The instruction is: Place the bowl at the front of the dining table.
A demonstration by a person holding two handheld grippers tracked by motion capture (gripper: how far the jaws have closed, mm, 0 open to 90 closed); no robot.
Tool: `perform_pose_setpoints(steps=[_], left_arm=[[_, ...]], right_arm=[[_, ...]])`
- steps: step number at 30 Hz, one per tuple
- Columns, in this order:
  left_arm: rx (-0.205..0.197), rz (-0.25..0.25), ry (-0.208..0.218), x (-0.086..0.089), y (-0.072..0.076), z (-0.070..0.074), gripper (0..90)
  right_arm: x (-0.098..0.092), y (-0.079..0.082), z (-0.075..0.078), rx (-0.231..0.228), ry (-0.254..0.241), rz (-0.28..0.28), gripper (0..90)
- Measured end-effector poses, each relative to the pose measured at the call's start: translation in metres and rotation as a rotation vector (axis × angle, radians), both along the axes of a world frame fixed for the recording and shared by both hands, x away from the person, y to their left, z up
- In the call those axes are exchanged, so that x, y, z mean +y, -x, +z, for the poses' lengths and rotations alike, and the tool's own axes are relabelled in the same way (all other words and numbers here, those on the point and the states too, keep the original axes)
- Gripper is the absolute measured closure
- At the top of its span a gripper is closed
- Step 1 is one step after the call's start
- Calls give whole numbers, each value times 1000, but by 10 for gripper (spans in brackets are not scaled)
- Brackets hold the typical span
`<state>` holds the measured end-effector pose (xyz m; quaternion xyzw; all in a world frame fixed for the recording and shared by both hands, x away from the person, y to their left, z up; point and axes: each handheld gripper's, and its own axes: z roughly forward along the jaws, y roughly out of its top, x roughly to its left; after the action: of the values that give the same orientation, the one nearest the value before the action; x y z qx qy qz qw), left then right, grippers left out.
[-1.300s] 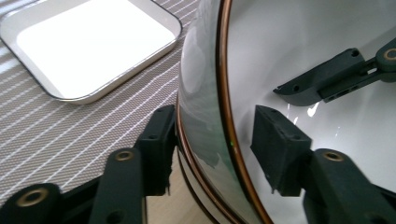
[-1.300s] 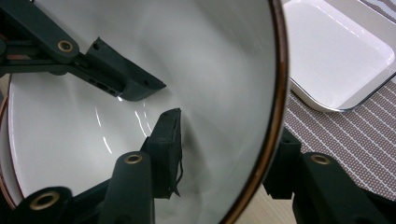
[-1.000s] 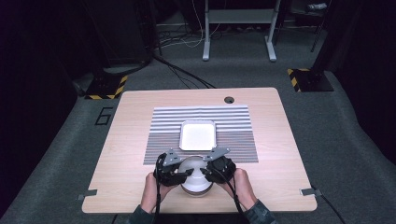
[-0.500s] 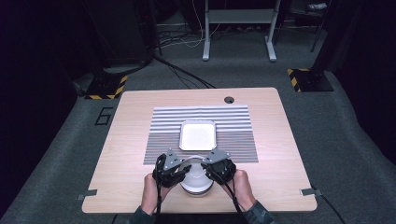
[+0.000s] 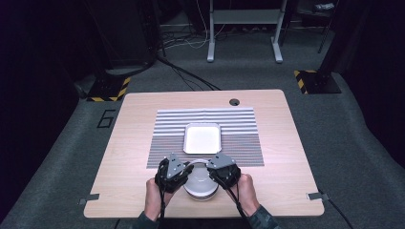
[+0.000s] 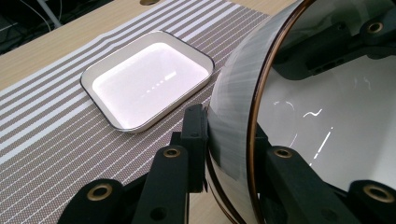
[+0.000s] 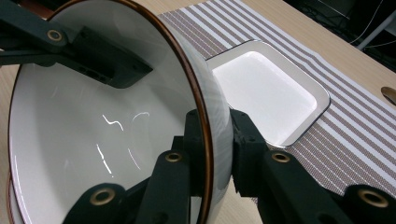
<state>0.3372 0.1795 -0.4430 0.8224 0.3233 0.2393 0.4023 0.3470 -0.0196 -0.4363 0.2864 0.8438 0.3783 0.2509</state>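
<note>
Both grippers' fingers clamp bowl point(image 5: 200, 183) rim (opposite sides) — tray point(image 5: 202, 138) just beyond

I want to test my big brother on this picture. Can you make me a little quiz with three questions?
1. True or false: both grippers pinch the bowl's rim.
2. What lies on the striped mat beyond the bowl: A a tray, B a cup, C a spoon?
3. What colour is the bowl inside?

Key: 1 true, left gripper and right gripper each clamp the rim. 2 A. 3 white.
</note>
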Motion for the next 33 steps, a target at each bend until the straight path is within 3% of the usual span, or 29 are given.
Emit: perform_pose_setpoints(steps=[15, 29, 33], left_arm=[[-32, -4, 22, 1, 3, 8, 800], [-112, -5, 43, 0, 6, 27, 798], [-129, -4, 31, 0, 7, 32, 798]], right_arm=[[2, 2, 8, -37, -10, 12, 810], [0, 7, 29, -129, -4, 17, 811], [1, 7, 32, -155, -11, 24, 810]])
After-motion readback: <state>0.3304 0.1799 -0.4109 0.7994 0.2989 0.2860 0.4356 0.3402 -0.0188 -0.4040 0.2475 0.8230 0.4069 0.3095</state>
